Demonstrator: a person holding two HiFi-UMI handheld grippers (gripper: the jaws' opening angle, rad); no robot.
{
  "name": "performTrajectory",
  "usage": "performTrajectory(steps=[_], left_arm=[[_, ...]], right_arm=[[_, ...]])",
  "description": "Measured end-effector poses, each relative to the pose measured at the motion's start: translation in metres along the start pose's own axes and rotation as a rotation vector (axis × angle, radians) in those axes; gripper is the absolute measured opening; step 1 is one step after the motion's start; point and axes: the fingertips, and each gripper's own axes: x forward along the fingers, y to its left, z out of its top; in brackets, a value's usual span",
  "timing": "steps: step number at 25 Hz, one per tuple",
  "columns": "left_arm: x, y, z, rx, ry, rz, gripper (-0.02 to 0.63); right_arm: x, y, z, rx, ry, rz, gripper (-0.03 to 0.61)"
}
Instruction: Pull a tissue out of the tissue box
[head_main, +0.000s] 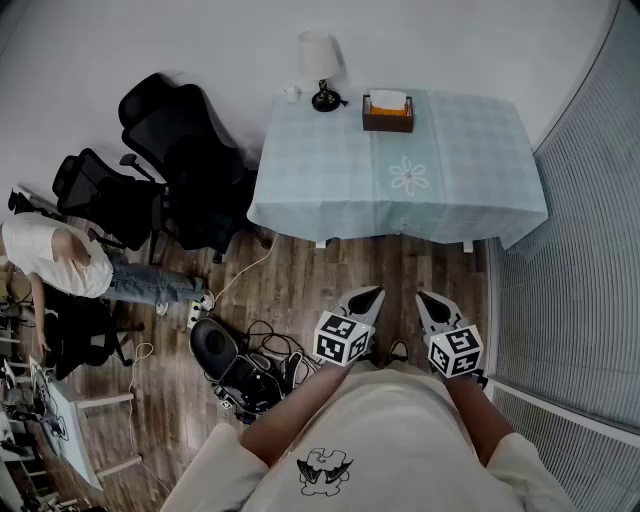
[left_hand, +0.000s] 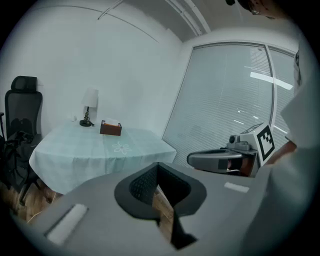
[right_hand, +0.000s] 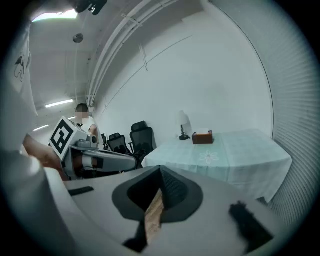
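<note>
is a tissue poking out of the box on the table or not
Poking out: in the head view a white tissue stands above the top of the brown tissue box.

tissue box (head_main: 388, 113): brown, rectangular, open at the top, upright on the desk (head_main: 460, 170) near its far edge. tissue (head_main: 389, 99): white, standing up out of the top opening, seated in the box. both lie well ahead of the left fingers (head_main: 366, 299) and the right fingers (head_main: 431, 304), touching neither.
</note>
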Motion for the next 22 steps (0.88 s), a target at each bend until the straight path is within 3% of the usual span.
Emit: performTrajectory(steps=[14, 22], left_arm=[[-0.003, 0.003, -0.002, -0.01, 0.003, 0.001, 0.006], [-0.01, 0.017, -0.004, -0.027, 0.0, 0.007, 0.006]], right_arm=[[0.001, 0.002, -0.002, 0.004, 0.009, -0.012, 0.005], [0.013, 0.005, -0.005, 0.057, 0.025, -0.006, 0.006]])
